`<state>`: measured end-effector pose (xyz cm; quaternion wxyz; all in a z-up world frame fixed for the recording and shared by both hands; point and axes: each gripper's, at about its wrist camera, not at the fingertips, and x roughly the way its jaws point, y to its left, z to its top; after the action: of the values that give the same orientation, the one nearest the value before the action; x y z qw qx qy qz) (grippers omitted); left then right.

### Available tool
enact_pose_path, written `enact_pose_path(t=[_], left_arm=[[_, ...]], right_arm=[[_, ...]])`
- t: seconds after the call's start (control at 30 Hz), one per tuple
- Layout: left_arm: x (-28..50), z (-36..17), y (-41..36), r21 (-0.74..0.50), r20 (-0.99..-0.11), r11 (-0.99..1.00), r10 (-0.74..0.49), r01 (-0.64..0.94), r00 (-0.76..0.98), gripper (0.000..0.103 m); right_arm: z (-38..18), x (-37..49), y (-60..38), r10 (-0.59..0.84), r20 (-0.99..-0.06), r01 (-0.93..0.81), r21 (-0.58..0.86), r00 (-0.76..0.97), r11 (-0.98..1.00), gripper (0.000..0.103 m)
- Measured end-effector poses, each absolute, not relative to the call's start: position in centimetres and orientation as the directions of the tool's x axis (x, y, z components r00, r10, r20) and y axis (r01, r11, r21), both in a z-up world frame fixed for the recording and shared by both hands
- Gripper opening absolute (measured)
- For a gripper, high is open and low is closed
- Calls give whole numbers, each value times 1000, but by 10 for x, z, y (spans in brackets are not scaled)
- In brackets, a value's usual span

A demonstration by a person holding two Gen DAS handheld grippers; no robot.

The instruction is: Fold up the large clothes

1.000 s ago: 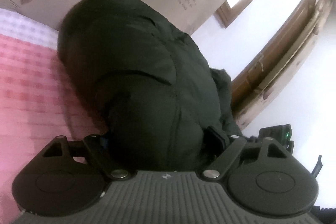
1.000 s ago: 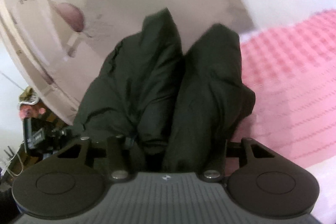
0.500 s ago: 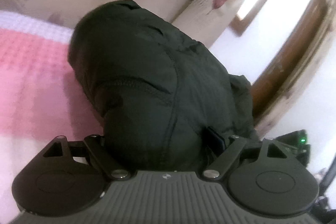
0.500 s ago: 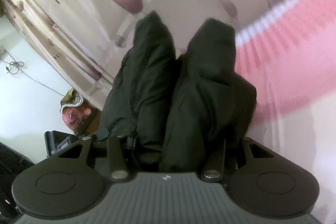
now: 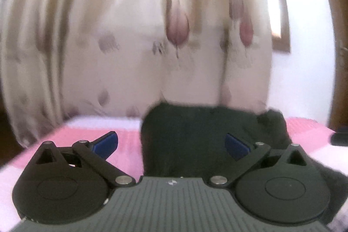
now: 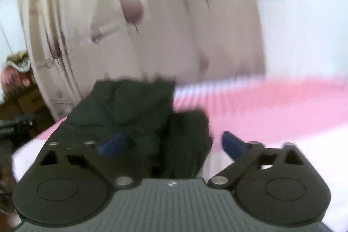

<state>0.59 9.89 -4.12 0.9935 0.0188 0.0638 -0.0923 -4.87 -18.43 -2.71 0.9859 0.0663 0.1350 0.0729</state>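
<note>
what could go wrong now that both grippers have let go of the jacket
1. The jacket is puffy; with both grippers' jaws just opened wide and nothing pressing it, the fold may spring open.
2. It lies near the bed's far edge by the curtain, so a nudge might slide it off.
3. The right gripper has fabric between its open fingers; pulling back could snag and drag it. The left gripper looks similar.

Matt dark puffy cloth jacket (image 5: 195, 140), pink waffle-textured cloth bedspread (image 6: 271, 105), smooth blue fingers (image 5: 106, 142)
</note>
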Motion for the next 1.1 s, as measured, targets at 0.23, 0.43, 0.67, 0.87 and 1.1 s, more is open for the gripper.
enact_pose_path(t=[0.23, 0.43, 0.67, 0.87, 1.1], left_arm=[[-48, 6, 73, -9, 28, 1000, -26, 27, 999, 103], [-77, 32, 81, -95, 120, 987, -122, 134, 985, 103], [-73, 38, 63, -17, -16, 997, -75, 75, 997, 103], [-69, 19, 69, -55, -70, 993, -107, 103, 992, 103], [-63, 0, 71, -66, -126, 993, -105, 97, 986, 103]], right_arm=[[-16, -95, -136, 98, -200, -104, -23, 975, 994, 103], [-7, -109, -138, 126, -164, -122, 31, 978, 992, 103], [0, -121, -132, 150, -168, -147, 30, 974, 989, 103], [0, -129, -129, 147, -163, -146, 20, 976, 989, 103], [-5, -130, -125, 143, -178, -140, 25, 974, 990, 103]])
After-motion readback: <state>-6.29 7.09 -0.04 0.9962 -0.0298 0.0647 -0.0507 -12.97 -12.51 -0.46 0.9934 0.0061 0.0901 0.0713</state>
